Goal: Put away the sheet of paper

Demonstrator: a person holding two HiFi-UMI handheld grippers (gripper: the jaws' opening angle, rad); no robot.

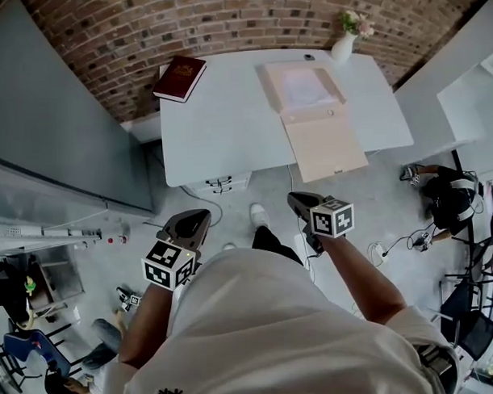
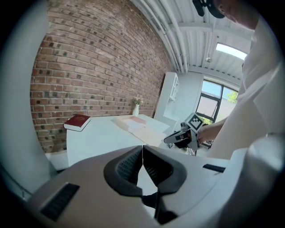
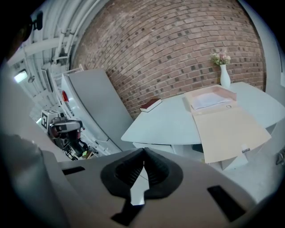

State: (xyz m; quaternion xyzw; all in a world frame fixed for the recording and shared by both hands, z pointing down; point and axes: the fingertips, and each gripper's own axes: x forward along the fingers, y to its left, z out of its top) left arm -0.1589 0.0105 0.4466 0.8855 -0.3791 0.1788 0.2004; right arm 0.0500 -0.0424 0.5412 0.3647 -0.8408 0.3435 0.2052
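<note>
White table [image 1: 228,128] | open folder [image 1: 325,145]: paper sheet [image 1: 303,85] inside | left tongs [image 2: 142,148], right tongs [image 3: 143,152] closed, empty

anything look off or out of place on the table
Only the beige file box: it lies open, and its flap juts over the near edge of the table. The sheet of paper sits inside it. The red book and vase look fine; nothing spilled.

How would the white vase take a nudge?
Likely tippy: the vase is tall, slim, with flowers on top. Probably fragile; it looks ceramic. It stands at the far edge of the table, so a push might drop it.
</note>
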